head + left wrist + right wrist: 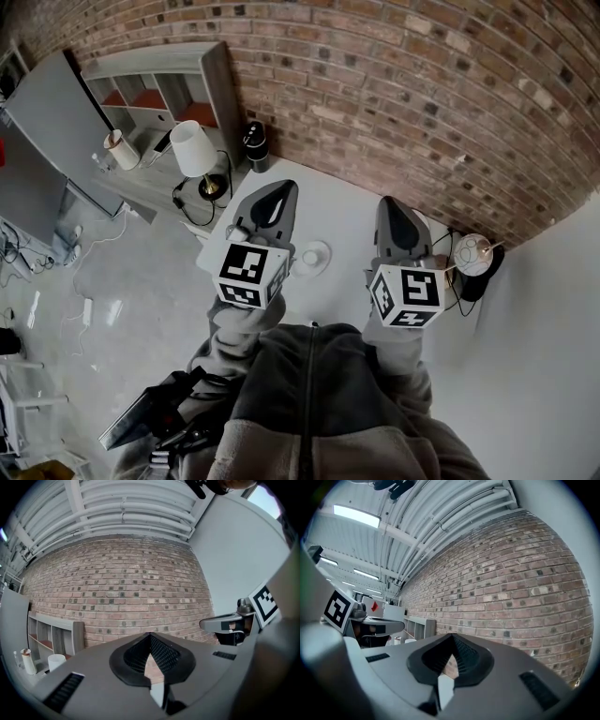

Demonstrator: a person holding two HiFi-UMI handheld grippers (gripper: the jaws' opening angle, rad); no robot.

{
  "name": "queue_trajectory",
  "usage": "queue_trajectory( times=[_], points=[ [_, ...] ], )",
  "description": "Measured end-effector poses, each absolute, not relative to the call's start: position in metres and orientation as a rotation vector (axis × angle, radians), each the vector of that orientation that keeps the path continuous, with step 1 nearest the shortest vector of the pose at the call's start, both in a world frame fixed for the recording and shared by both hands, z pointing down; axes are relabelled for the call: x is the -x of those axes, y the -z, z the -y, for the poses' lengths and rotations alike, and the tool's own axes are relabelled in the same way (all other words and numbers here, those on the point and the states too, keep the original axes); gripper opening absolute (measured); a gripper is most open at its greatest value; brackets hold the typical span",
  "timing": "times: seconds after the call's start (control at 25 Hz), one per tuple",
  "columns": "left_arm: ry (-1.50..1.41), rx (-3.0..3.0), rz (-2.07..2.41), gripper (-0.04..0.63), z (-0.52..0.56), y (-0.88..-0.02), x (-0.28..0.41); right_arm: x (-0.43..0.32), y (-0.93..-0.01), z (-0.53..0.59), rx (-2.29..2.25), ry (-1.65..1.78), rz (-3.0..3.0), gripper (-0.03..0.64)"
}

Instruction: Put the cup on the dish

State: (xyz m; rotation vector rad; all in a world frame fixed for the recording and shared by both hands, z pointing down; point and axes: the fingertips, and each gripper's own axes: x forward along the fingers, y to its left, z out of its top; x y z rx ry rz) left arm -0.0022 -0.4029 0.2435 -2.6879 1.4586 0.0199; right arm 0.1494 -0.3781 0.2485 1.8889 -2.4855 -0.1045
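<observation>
On the white table (pixel 337 211), a round white dish (pixel 312 257) lies between my two grippers, partly hidden behind the left marker cube. A small pale shape sits at its middle; I cannot tell whether it is the cup. My left gripper (pixel 280 187) is held above the table to the dish's left, shut and holding nothing. My right gripper (pixel 389 202) is level with it on the dish's right, also shut and holding nothing. In both gripper views the jaws (pixel 150 635) (pixel 452 636) meet at the tip and face the brick wall; neither view shows the dish.
A brick wall (pixel 422 103) runs behind the table. A white-shaded lamp (pixel 193 148) and a black cylinder (pixel 255 146) stand at the table's far left, before a grey shelf unit (pixel 159 89). A round globe lamp (pixel 473 253) sits at the right edge.
</observation>
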Motion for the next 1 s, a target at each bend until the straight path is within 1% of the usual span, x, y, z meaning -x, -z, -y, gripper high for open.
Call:
queue_trajectory(
  times=[1.0],
  points=[
    [0.001,2.718,-1.432,0.005,0.400,-0.249,-0.010,-0.148,-0.250,0.370,-1.861,0.105,2.510,0.003]
  ],
)
